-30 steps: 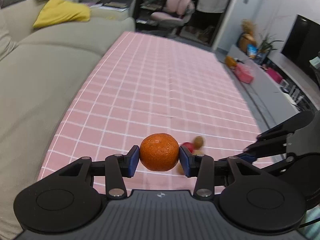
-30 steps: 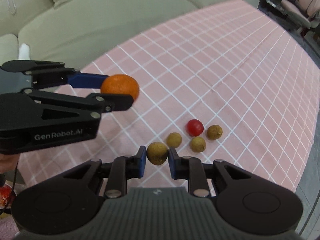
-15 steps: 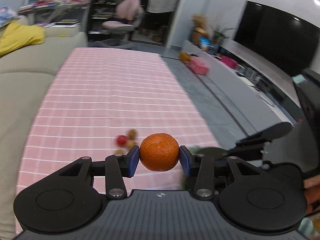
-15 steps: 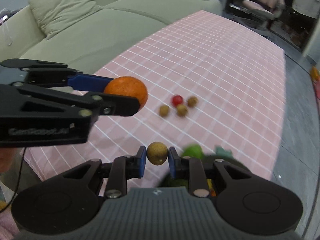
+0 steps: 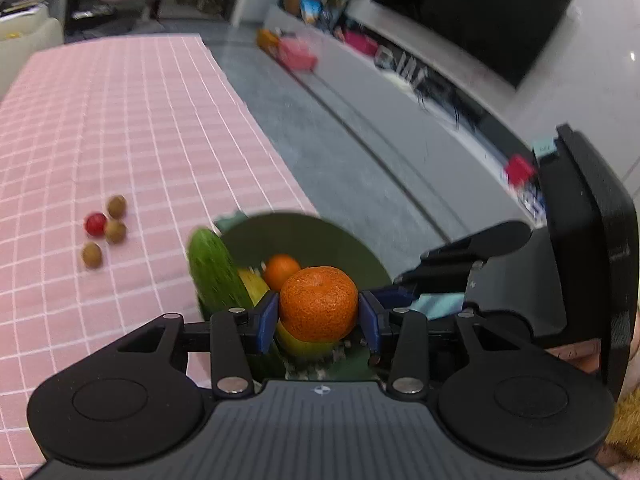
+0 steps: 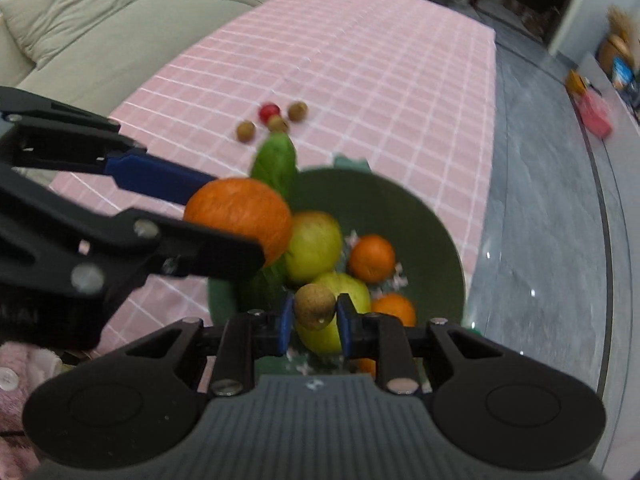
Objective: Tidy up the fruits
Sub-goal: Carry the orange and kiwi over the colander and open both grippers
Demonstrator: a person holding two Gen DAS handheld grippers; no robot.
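**Both grippers loaded above the fruit bowl**

The left gripper [image 5: 319, 316] is clamped on a mandarin [image 5: 318, 303], its blue pads pressing the fruit's two sides with the jaws partly apart to fit it. The right gripper [image 6: 311, 320] is closed tight on a small tan longan [image 6: 314, 305], held between its pads.

Both fruits hang over a dark green bowl [image 6: 416, 216] that sits at the near edge of a table covered by a pink checked cloth [image 6: 360, 60]. From the right wrist view the left gripper reaches in from the left, its mandarin above the bowl's left rim, while the longan is over the bowl's near middle. In the left wrist view the right gripper's black fingers show just to the right of the mandarin.

Inside the bowl lie two yellow-green apples [image 6: 314, 246], with one above the other in that view, and at least two more mandarins [image 6: 371, 258] toward the right side. A cucumber [image 6: 276, 162] leans on the bowl's far left rim, its tip sticking out over the cloth. Something teal peeks out behind the far rim; the blur makes it hard to say what it is.

On the cloth beyond the bowl, well apart from it, lies a small cluster: three more longans [image 6: 245, 131] and one cherry tomato [image 6: 269, 111], the tomato touching or nearly touching the longan beside it.

A pale sofa [image 6: 80, 20] runs along the table's far side, and in the left wrist view a dark TV [image 5: 472, 12] hangs on the wall.
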